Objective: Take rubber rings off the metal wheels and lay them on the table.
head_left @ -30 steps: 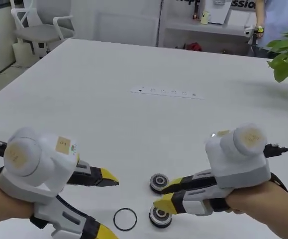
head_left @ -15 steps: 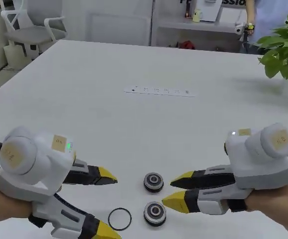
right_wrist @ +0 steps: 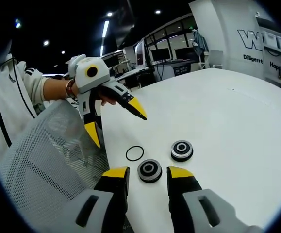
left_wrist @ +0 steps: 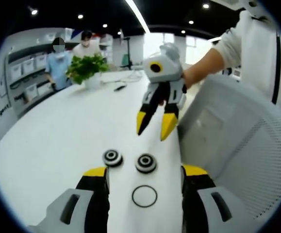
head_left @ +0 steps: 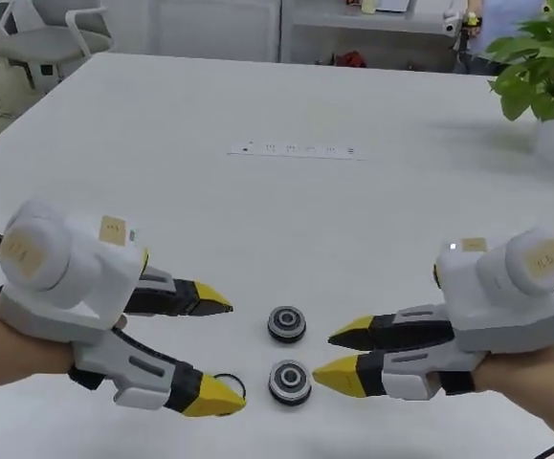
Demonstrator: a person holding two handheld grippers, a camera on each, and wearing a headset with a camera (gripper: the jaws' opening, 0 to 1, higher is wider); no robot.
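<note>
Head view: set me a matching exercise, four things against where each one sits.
Things:
1 loose ring
2 nearer wheel
3 power strip
4 plant

Places:
A far right, at the back
B just ahead of the right gripper
C middle of the tabletop, far off
D flat by the left gripper, next to one tip

Pairs: 1-D, 2-B, 3-C, 4-A

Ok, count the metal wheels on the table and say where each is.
2. One metal wheel lies farther out on the table; the other wheel sits just nearer the edge, beside the loose rubber ring. None appears hidden.
</note>
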